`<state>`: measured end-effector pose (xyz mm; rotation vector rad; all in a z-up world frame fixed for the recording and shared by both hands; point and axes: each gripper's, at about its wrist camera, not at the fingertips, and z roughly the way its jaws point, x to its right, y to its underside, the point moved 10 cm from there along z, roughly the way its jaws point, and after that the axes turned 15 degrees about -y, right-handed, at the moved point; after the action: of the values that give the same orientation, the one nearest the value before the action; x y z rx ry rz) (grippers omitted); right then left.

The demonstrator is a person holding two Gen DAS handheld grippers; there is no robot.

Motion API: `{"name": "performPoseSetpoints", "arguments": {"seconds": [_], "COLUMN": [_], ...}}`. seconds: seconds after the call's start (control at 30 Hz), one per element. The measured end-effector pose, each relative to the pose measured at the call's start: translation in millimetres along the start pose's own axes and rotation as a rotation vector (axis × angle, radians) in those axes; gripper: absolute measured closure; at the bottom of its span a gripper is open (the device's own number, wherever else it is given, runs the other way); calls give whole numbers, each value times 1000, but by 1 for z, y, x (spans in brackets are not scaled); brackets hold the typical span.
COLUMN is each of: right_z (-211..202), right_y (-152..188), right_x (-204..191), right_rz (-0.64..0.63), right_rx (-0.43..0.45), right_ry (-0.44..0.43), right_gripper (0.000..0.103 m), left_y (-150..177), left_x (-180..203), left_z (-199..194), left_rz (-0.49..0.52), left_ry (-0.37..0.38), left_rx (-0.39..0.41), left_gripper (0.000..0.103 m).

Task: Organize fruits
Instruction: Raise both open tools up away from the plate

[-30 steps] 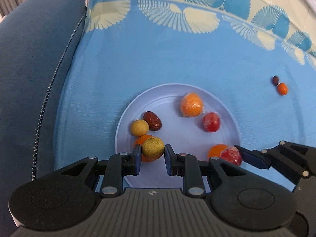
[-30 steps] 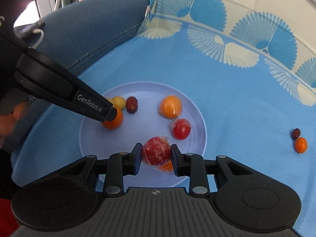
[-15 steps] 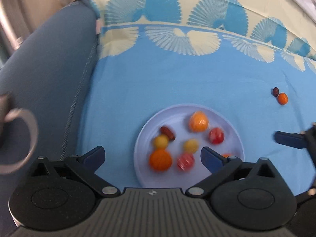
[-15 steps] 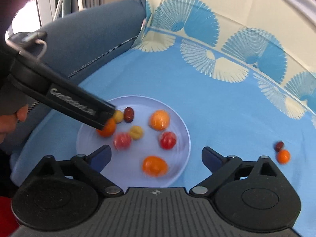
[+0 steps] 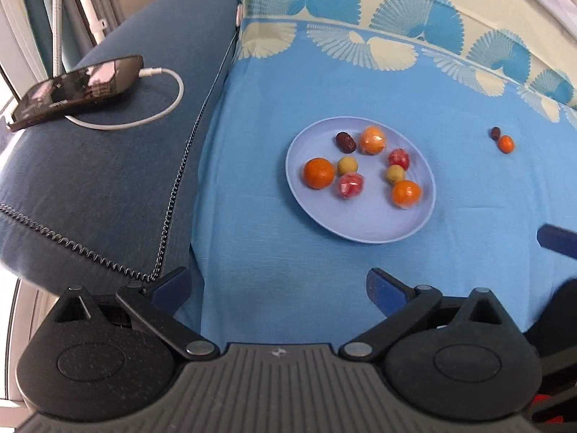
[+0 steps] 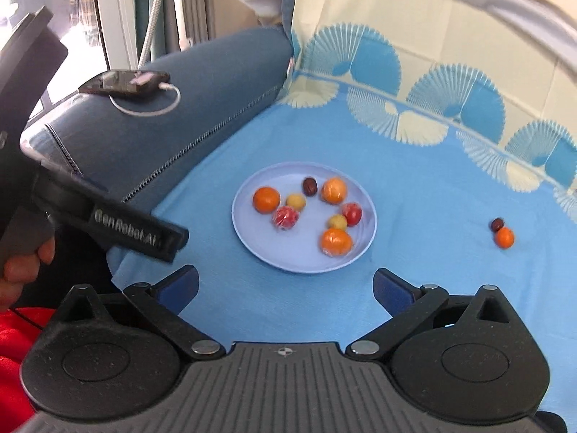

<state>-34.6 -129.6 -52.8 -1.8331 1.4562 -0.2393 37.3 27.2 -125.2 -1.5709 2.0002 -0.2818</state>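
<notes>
A pale blue plate [image 5: 360, 223] [image 6: 288, 252] on the blue cloth holds several fruits: oranges [image 5: 317, 173], two yellow ones [image 5: 347, 165], two red wrapped ones [image 5: 349, 185] and a dark date [image 5: 345, 141]. Out on the cloth to the right lie a small orange [image 5: 506, 144] [image 6: 504, 237] and a second date [image 5: 496, 132] [image 6: 497, 223], touching each other. My left gripper [image 5: 276, 285] is open and empty, held back from the plate's near edge. My right gripper [image 6: 285, 283] hangs just short of the plate, its jaws opening with nothing between them.
A phone [image 5: 79, 86] on a white cable [image 5: 169, 108] lies on the dark blue sofa arm [image 5: 108, 180] left of the cloth. In the right wrist view a hand [image 6: 21, 270] holds the left gripper's body at the left.
Both grippers opened, letting the yellow fruit and the red wrapped fruit go onto the plate. Both then drew back and rose, so the plate now looks smaller and farther off.
</notes>
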Motion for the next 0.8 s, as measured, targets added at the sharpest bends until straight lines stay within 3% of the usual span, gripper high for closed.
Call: {"name": "performPoseSetpoints", "arguments": {"seconds": [0.43, 0.8], "right_z": [-38, -44], "right_y": [2, 1], "right_x": [-17, -23], "right_rz": [-42, -56], "right_rx": [83, 100], "right_ry": [33, 45], "right_gripper": [1, 1], "left_y": [6, 8], "left_x": [0, -4], "left_z": [-43, -53], "left_rz": [-10, -11], "left_ry": [1, 0], "left_rx": [98, 122], "left_gripper": [0, 0]}}
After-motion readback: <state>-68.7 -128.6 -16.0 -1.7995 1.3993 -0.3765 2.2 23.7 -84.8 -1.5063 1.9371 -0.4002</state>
